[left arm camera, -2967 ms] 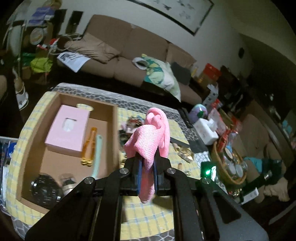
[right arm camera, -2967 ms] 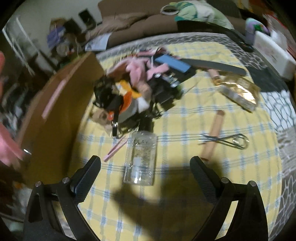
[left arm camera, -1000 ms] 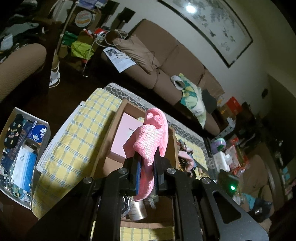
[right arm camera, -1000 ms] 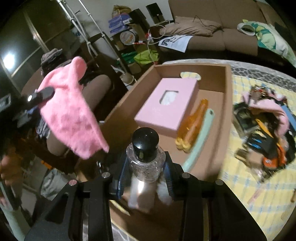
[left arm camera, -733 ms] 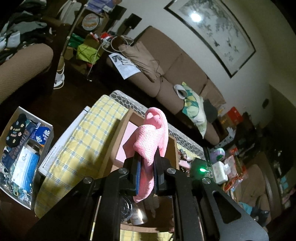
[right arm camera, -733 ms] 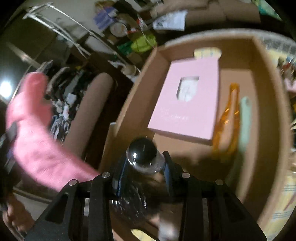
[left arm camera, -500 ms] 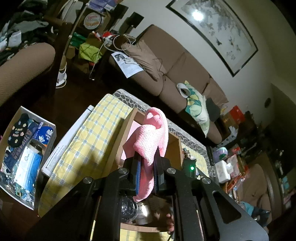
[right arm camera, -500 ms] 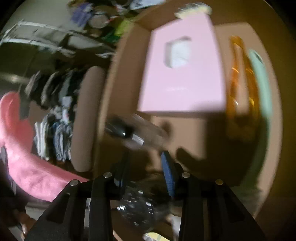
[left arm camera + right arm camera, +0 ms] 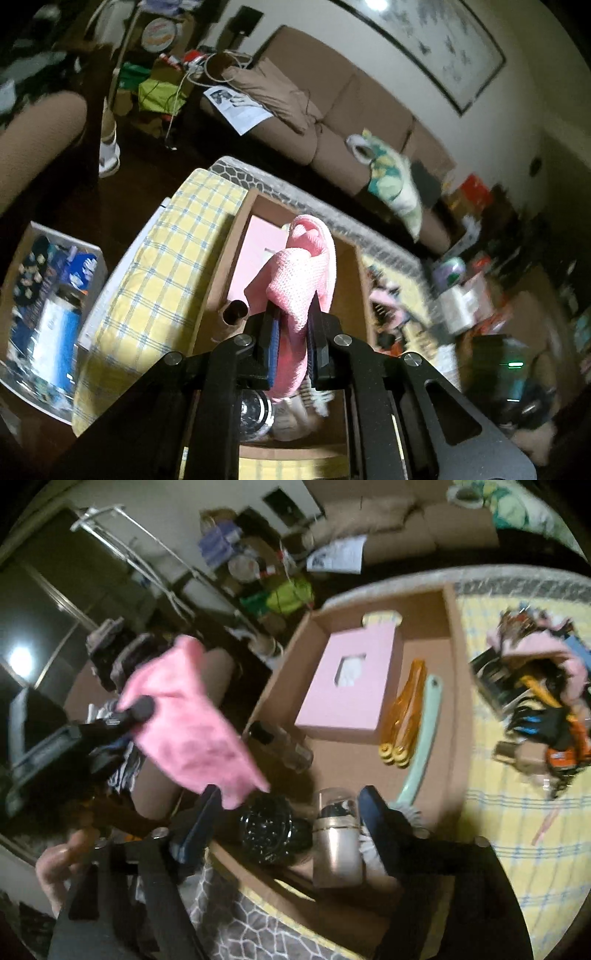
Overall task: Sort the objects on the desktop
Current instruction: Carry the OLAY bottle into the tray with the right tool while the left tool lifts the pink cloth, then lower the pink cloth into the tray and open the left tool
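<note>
My left gripper (image 9: 291, 314) is shut on a pink cloth (image 9: 303, 273) and holds it above the cardboard box (image 9: 236, 236); the cloth also shows in the right wrist view (image 9: 188, 716). My right gripper (image 9: 291, 808) is open and empty over the box's near end. A clear bottle with a black cap (image 9: 280, 746) lies in the box (image 9: 461, 686), tilted against its left wall. The box also holds a pink tissue box (image 9: 351, 686), an orange clip (image 9: 402, 716), a mint brush (image 9: 421, 746), a black round jar (image 9: 269, 830) and a gold bottle (image 9: 336, 842).
A pile of mixed small objects (image 9: 532, 694) lies on the yellow checked tablecloth (image 9: 517, 812) right of the box. A sofa (image 9: 332, 118) stands behind the table. An open bin of packets (image 9: 44, 302) sits on the floor at the left.
My right gripper carried the clear bottle over the box, opened and let it go; the bottle now lies in the box. My left gripper still holds the pink cloth.
</note>
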`<state>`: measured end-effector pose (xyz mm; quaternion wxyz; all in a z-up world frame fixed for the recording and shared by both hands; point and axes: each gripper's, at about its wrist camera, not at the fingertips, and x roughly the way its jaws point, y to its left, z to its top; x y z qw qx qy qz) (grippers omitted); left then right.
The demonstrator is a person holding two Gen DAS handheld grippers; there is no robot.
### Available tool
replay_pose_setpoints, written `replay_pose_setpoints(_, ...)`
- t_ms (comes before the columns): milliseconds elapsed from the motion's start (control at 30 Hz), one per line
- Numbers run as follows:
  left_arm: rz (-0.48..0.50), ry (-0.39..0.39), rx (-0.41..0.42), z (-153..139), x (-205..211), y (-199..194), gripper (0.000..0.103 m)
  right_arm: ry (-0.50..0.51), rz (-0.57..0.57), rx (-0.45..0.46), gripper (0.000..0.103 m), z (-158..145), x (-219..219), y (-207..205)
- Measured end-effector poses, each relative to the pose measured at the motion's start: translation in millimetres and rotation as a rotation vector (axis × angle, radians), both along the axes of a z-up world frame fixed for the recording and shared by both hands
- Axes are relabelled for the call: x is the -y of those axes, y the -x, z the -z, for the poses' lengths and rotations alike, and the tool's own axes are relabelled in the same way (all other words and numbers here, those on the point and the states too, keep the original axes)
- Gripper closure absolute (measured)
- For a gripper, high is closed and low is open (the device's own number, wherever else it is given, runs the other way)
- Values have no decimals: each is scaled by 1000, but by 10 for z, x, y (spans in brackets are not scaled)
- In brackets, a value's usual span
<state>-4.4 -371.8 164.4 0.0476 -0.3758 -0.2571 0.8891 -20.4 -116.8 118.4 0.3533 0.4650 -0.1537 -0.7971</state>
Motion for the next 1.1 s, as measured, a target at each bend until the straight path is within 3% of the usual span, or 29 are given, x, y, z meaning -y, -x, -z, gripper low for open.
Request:
replay_pose_setpoints(267, 55, 280, 125, 363, -719, 415, 92, -28, 17, -24, 20, 48, -152, -63)
replay_pose_setpoints(400, 123, 386, 244, 667, -1050, 553, 79, -66, 13, -40, 20, 37, -260, -73)
replay_pose_setpoints(500, 128, 459, 286, 715, -1179, 514, 69, -77, 7, -53, 20, 13, -346, -86)
replay_pose_setpoints(567, 101, 438, 250, 593, -1103, 440, 58, -72, 10, -50, 20, 9, -407, -90)
replay_pose_setpoints(633, 50, 376, 186, 389, -908, 326, 38, -70, 16, -47, 20, 12, -479, -102)
replay_pose_setpoints(700, -27, 309, 122, 192, -603, 195, 31, -68, 20, -43, 20, 13, -528, -106)
replay_pose_setpoints(800, -119, 219, 87, 94, -169, 104, 31, -60, 24, -39, 19, 3, -583, -112)
replay_pose_setpoints(900, -138, 155, 68, 145, 41, 145, 33, -47, 23, -35, 18, -7, -572, -120)
replay_pose_setpoints(1100, -94, 180, 122, 302, -114, 283, 34, -49, 10, -26, 16, 25, -489, -109)
